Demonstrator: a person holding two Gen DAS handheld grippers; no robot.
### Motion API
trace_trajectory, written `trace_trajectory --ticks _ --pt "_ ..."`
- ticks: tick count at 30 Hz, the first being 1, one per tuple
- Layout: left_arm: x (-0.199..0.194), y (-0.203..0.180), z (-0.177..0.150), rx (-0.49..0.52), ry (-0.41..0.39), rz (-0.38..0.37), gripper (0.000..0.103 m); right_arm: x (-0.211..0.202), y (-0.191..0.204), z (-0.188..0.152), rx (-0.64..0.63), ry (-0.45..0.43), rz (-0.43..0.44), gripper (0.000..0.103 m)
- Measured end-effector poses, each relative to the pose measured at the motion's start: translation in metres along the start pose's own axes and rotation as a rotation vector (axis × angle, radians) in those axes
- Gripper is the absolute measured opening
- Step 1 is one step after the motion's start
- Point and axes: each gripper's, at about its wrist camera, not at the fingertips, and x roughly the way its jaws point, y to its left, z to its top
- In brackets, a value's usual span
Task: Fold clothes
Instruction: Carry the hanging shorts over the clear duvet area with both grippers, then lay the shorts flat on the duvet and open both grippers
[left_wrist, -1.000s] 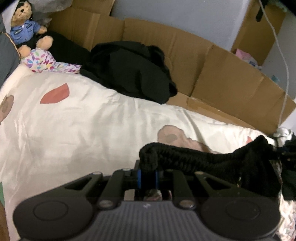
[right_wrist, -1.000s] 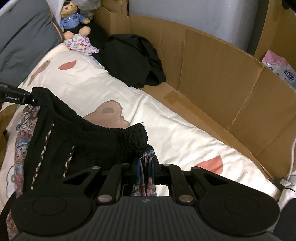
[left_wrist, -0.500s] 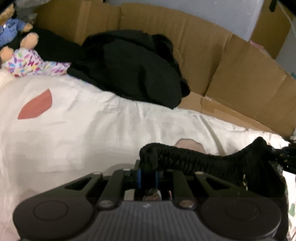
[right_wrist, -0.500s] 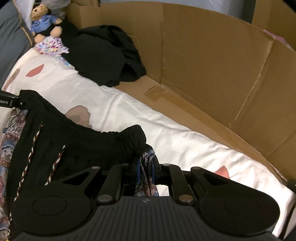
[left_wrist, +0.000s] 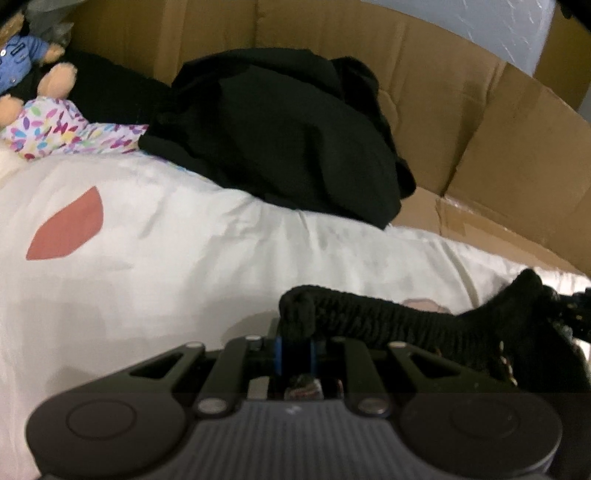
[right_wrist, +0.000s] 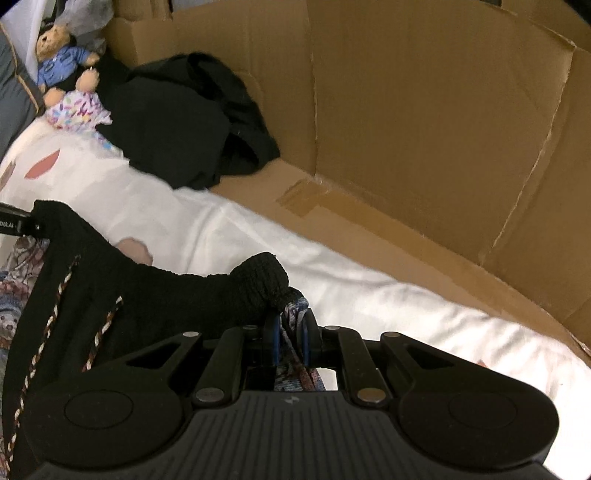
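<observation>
Black garment (left_wrist: 369, 321), seen from the left side: where, and held how?
Up off the white sheet (left_wrist: 166, 258), top band pinched tight in the left gripper (left_wrist: 295, 343). Closed hard on the knit edge.
Why up like that?
Likely to pull the band straight before laying down flat for a fold.
And around?
Soft white sheet with pink spots. Another black pile (left_wrist: 288, 140) farther back, well apart. Teddy bear (left_wrist: 22, 55) in the far corner. Cardboard wall (left_wrist: 517, 147) behind.
Now from the right side?
Right gripper (right_wrist: 290, 339) clamped on the other end of the band, with a bit of patterned lining (right_wrist: 293, 314) caught between the fingers too. Stretched across to the left gripper (right_wrist: 14, 225), the rest hanging down.
Room for the fold?
Plenty of bare sheet (right_wrist: 295, 251) ahead, beside the cardboard wall (right_wrist: 406, 110). Black pile (right_wrist: 177, 122) and teddy bear (right_wrist: 59, 51) far off.
</observation>
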Motion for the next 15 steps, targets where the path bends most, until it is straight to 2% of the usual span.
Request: trace_trajectory --ticks 1,3,4,6,7,8,10,15 --pt "0.004 0.0 -0.001 -0.007 0.012 0.001 0.019 0.004 -0.001 -0.001 0.007 0.011 0.001 0.012" --pt "0.009 -0.002 -0.005 -0.014 0.015 0.026 0.031 0.016 -0.003 -0.005 0.017 0.048 0.002 0.015" --pt "0.01 -0.003 -0.007 -0.014 0.019 0.039 0.032 0.017 -0.002 -0.005 0.017 0.046 -0.004 0.019" --pt "0.01 -0.003 -0.009 -0.011 0.033 0.06 0.061 0.017 -0.001 -0.004 0.032 0.058 -0.01 0.024" --pt "0.01 -0.002 -0.009 -0.013 0.041 0.079 0.065 0.016 0.0 -0.004 0.026 0.064 -0.008 0.03" --pt "0.008 0.001 -0.009 -0.022 0.048 0.088 0.065 0.015 -0.001 -0.003 0.018 0.075 -0.005 0.033" --pt "0.003 0.006 -0.009 -0.048 0.055 0.081 0.065 0.012 -0.004 -0.002 0.024 0.09 0.004 0.047" --pt "-0.015 0.006 -0.018 -0.058 0.077 0.087 0.065 -0.006 -0.014 -0.009 0.102 0.098 0.023 0.052"
